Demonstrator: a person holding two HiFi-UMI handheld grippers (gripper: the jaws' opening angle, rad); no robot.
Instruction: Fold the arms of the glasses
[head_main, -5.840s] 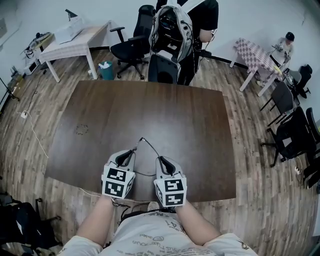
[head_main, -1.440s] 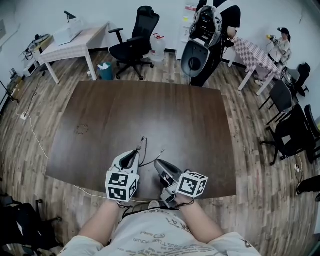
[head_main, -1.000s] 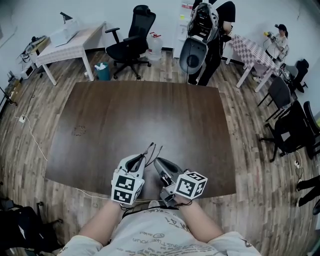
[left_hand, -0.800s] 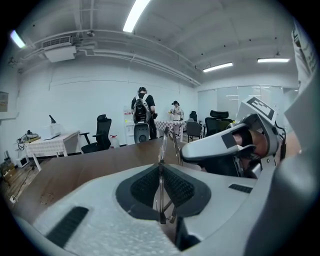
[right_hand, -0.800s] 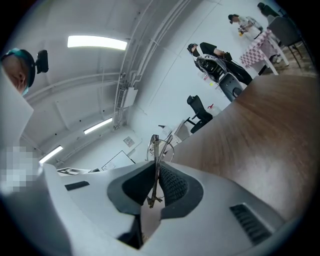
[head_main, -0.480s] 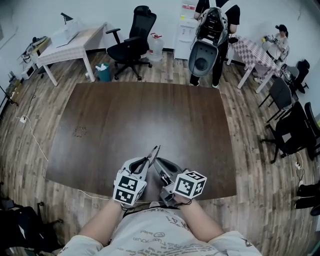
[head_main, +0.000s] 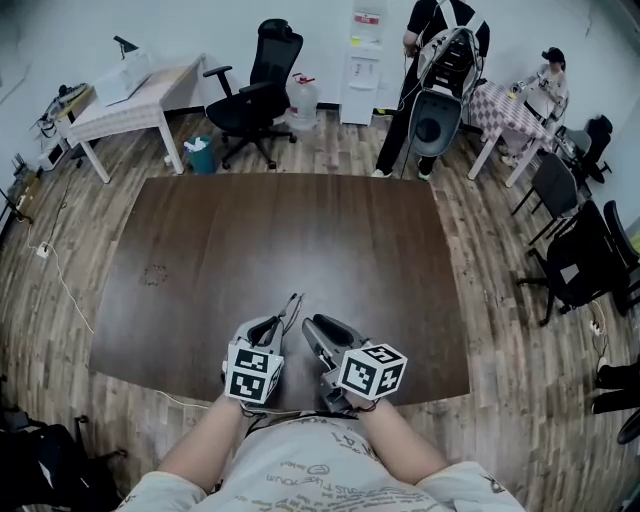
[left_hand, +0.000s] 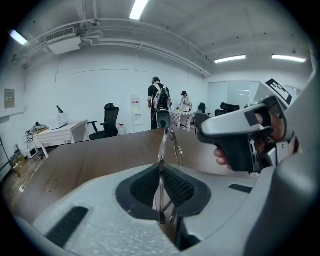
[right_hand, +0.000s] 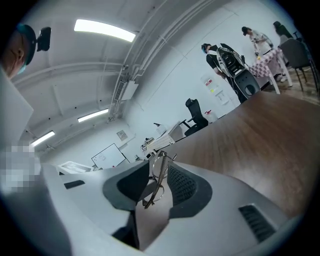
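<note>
- The left gripper (left_hand: 161, 186) had its jaws clamped on the glasses (left_hand: 167, 145). The 2 pads pinched the thin wire frame edge-on, and the rims stood out past the far end of the jaws.
- The right gripper (right_hand: 159, 184) had its jaws apart. Part of the same frame lay slantwise in the gap, and no pad was seen pressing it, so no grip was judged there.
- The glasses were held off the surface over the near edge of the table (head_main: 300, 220). The 2 grippers sat side by side with their tips close together.
- The step in hand was judged to be folding an arm against the frame. Whether either arm was already folded could not be made out.
- Recommendation: the left gripper should hold the rim firmly. The right gripper should bear on 1 arm only and swing it inward about its hinge with light pressure. The wire looked easily bent, and the pads should stay off the lenses.
</note>
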